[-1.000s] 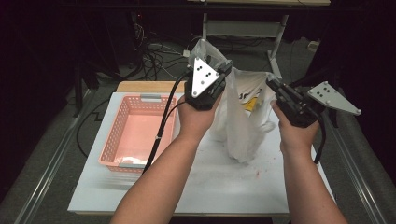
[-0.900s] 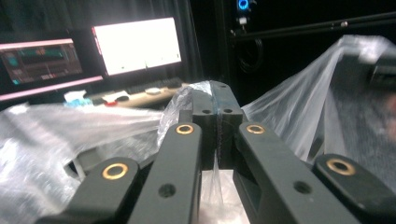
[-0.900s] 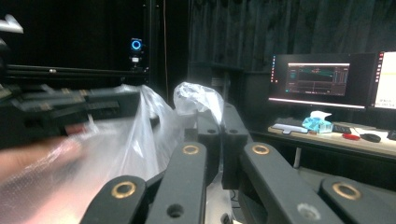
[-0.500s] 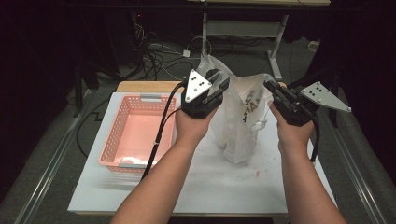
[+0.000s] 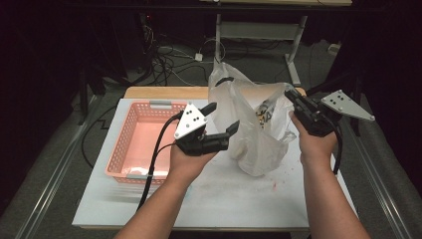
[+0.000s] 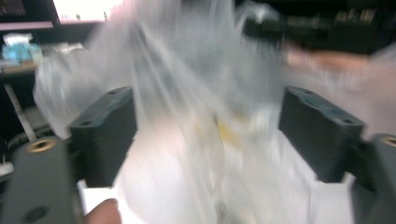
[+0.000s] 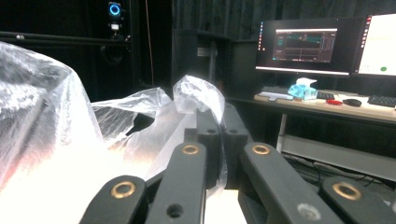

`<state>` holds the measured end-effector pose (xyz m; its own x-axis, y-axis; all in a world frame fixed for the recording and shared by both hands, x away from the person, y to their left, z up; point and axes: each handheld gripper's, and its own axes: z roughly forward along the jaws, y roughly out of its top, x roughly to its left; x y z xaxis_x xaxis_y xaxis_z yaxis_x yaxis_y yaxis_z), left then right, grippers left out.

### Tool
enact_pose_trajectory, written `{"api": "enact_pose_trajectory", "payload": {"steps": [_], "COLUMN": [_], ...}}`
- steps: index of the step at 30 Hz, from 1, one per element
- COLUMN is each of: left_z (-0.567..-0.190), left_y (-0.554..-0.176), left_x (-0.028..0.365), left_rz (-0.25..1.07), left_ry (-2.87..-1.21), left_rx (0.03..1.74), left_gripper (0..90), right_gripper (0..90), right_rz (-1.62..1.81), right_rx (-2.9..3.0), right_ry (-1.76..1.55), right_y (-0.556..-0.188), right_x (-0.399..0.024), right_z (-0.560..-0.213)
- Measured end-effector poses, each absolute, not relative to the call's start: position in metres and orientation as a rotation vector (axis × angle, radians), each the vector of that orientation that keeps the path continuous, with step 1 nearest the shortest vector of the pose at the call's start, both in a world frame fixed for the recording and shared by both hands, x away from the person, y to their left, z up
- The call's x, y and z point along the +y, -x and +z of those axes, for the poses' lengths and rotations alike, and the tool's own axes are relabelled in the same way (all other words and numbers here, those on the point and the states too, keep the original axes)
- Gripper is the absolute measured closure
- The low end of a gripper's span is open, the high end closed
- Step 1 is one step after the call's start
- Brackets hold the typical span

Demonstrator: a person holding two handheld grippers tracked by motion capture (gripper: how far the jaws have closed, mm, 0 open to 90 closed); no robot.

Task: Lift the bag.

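Note:
A clear plastic bag [image 5: 249, 130] stands on the white tabletop [image 5: 224, 199], with yellow and dark items dimly visible inside it. My right gripper [image 5: 290, 94] is shut on the bag's upper right edge; in the right gripper view its jaws [image 7: 219, 122] pinch a fold of the plastic bag [image 7: 46, 116]. My left gripper [image 5: 222, 116] hangs just left of the bag, and its jaws have just been opening. In the left gripper view the left gripper [image 6: 208, 128] stands wide apart, with the blurred bag [image 6: 205, 88] ahead and nothing pressed between its pads.
A pink plastic basket [image 5: 130, 149] sits on the left part of the table, close beside my left hand. Cables and a metal table frame [image 5: 259, 30] lie on the floor beyond. A desk with monitors [image 7: 303, 44] shows in the right gripper view.
My left gripper let go of the bag's left edge, opened, and dropped down and to the left. The bag's top has sagged there. The right gripper stays shut on its edge.

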<state>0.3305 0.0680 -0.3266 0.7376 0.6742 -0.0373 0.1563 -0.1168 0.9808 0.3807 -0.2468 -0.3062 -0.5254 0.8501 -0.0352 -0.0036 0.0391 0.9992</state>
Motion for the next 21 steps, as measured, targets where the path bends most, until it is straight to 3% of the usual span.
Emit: {"api": "enact_pose_trajectory", "payload": {"steps": [6, 21], "left_z": [-0.369, -0.425], "left_y": [-0.327, -0.322], "left_x": [0.07, 0.062], "left_rz": [0.42, 0.369], "left_ry": [-1.731, -1.833], "left_rx": [0.751, 0.797], "left_gripper": [0.3, 0.0], "right_gripper": [90.0, 81.4], "right_rz": [1.566, 1.599], "right_rx": [1.642, 1.687], "right_ry": [-0.862, -0.796], "right_y": [-0.375, -0.36], "right_x": [-0.247, -0.244], "right_z": [-0.307, -0.299]}}
